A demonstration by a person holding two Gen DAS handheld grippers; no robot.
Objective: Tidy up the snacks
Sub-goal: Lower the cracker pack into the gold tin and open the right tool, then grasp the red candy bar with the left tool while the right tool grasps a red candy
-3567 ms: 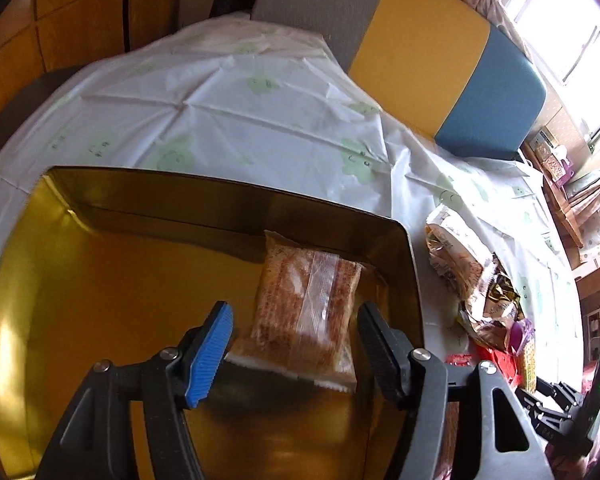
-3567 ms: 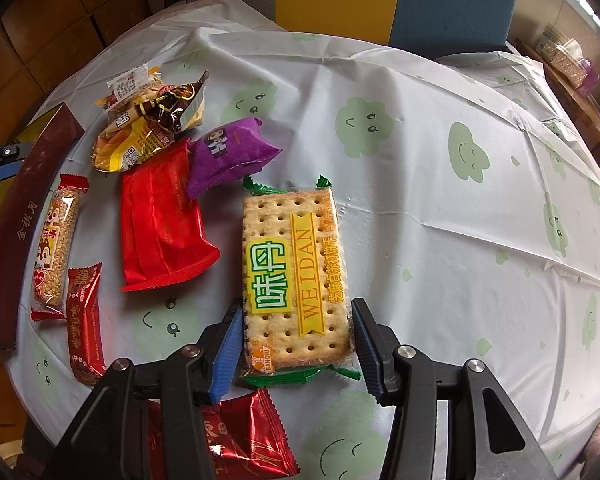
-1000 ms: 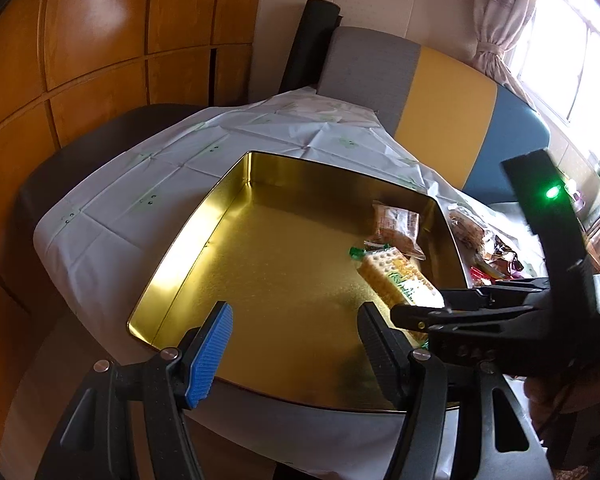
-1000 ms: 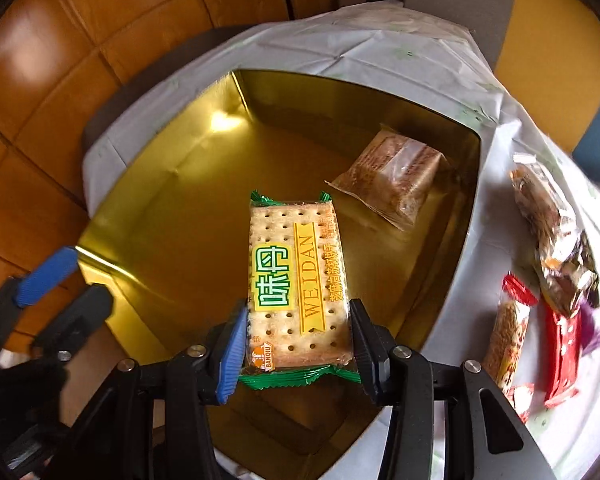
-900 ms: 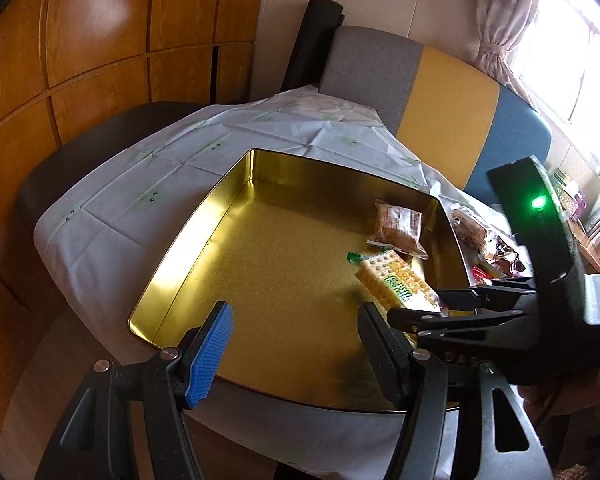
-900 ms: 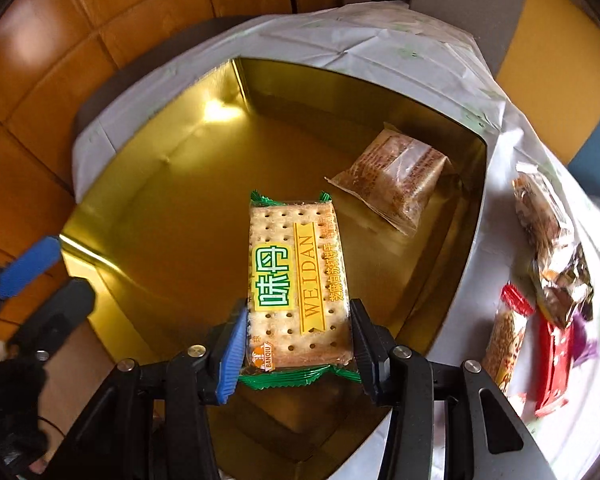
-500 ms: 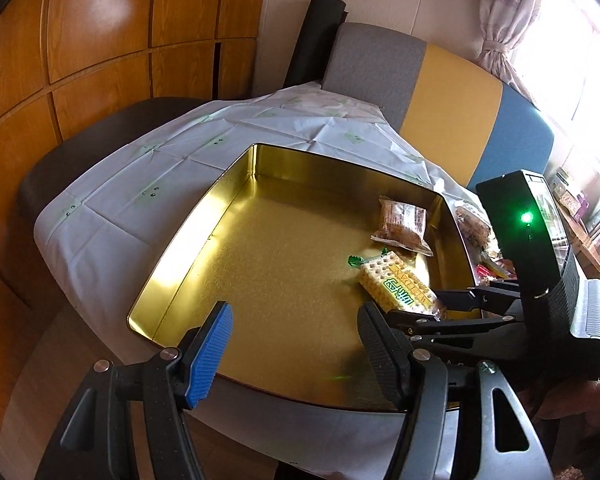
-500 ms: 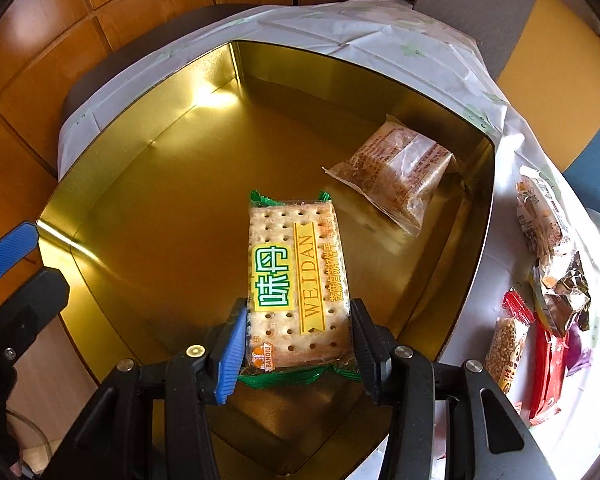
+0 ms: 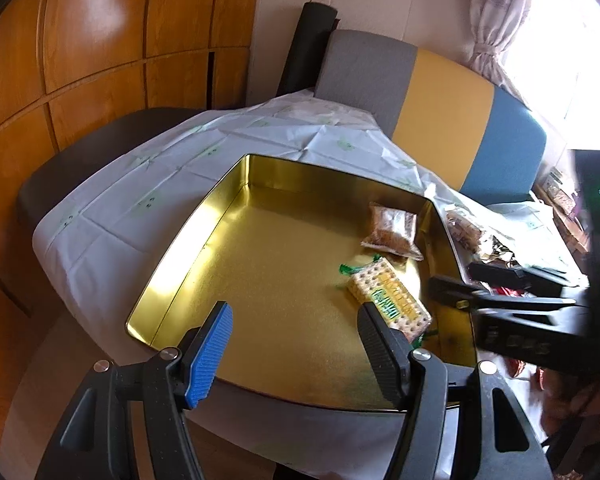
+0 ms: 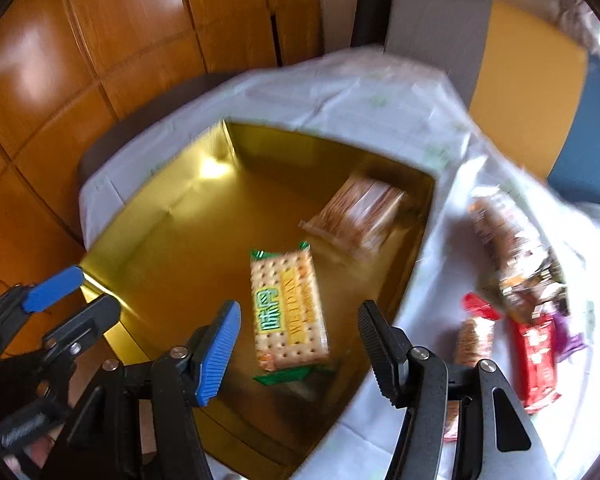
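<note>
A gold tin box (image 9: 204,240) (image 10: 168,216) sits on the white tablecloth. Inside it lie a clear-wrapped brown snack (image 9: 392,226) (image 10: 360,212) near the far right corner and a green-edged cracker pack (image 9: 388,300) (image 10: 288,312). My right gripper (image 10: 298,344) is open above the cracker pack, not touching it; it also shows in the left wrist view (image 9: 452,292). My left gripper (image 9: 296,344) is open and empty over the tin's near edge; it also shows in the right wrist view (image 10: 72,300).
Several loose snack packs lie on the cloth right of the tin: a brown bag (image 10: 504,232), a red pack (image 10: 536,356), a grain bar (image 10: 474,340). A grey, yellow and blue sofa back (image 9: 440,100) stands behind the table. Wood panelling is at the left.
My right gripper has opened and let go of the cracker pack, which now lies in the tin. The right gripper has drawn back and up. The left gripper has barely moved.
</note>
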